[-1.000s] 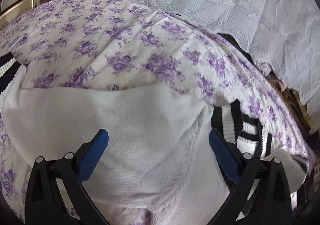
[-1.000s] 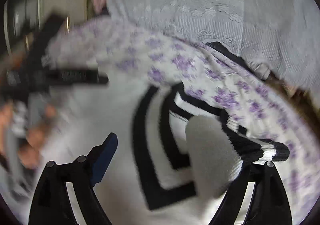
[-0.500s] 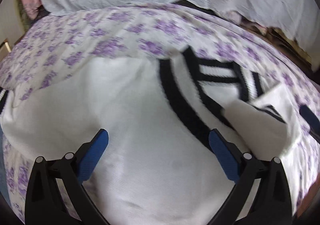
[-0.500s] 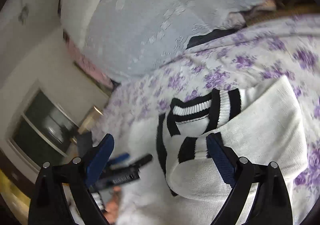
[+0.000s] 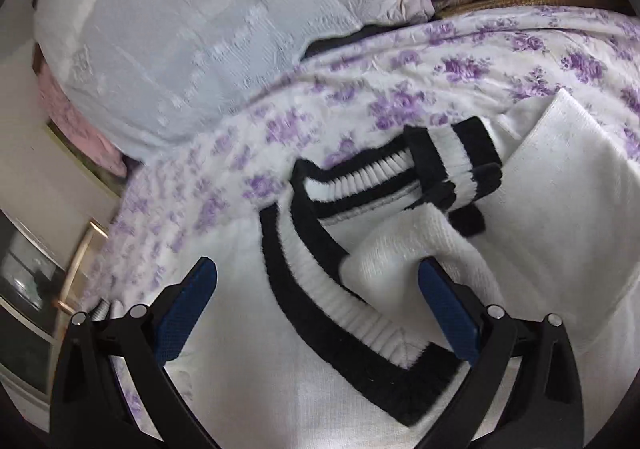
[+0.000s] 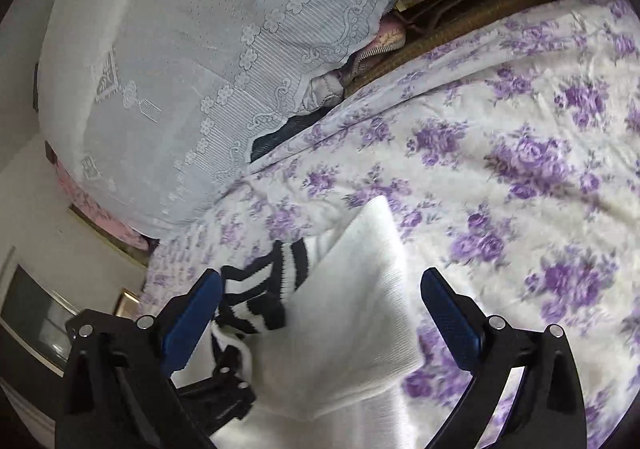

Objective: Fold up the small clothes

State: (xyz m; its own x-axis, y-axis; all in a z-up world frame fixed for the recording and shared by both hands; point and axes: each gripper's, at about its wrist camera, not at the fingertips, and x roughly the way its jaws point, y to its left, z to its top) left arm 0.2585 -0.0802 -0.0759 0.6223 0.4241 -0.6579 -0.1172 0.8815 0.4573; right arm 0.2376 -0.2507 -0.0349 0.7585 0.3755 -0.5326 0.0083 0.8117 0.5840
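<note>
- Now: white sweater (image 5: 304, 381) with black-and-white ribbed trim lies on the purple-flowered bedspread (image 6: 520, 153), in front of a lace-covered pile (image 5: 200, 29).
- Change: a second ago the sleeve stood out to the side, its striped cuff (image 5: 456, 169) by the garment's edge; now the sleeve (image 5: 560, 217) lies folded across the body, cuff resting near the V-neck band (image 5: 320, 289).
- Right gripper (image 6: 320, 313): jaws have just been opening and stand wide; folded sleeve lies between them, pads clear of it. Reads as a release.
- Left gripper (image 5: 316, 305): spread wide above the neckline, a fold of white knit beside the right-hand pad, nothing pinched.
- Both views have swung to look across the collar rather than the plain white body.
- Judgement: one sleeve fold is laid down; remaining sleeve and the body fold likely next. Loose knit could slip back.
</note>
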